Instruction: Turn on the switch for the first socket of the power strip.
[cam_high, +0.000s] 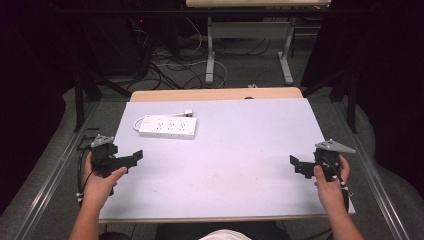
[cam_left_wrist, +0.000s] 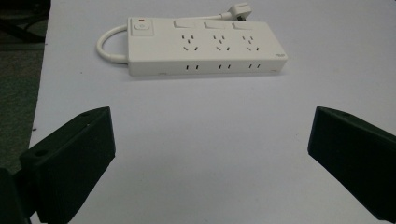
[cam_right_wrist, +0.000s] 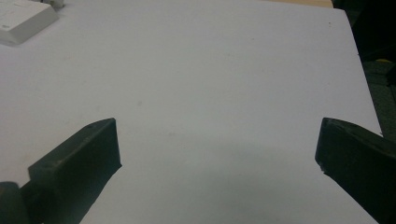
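Jaws wide open, empty on both: L gripper (cam_left_wrist: 210, 140) sits just short of white power strip (cam_left_wrist: 205, 46) at table's (cam_high: 240, 160) far-left, long axis crosswise to its jaws; R gripper (cam_high: 298, 165) well apart, so L is nearer.

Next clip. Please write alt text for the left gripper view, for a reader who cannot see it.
A white power strip with three sockets and a looped white cord lies on a pale table, straight ahead of the left gripper. The gripper's two black jaws rise from the bottom corners, wide apart, with nothing between them and well short of the strip.
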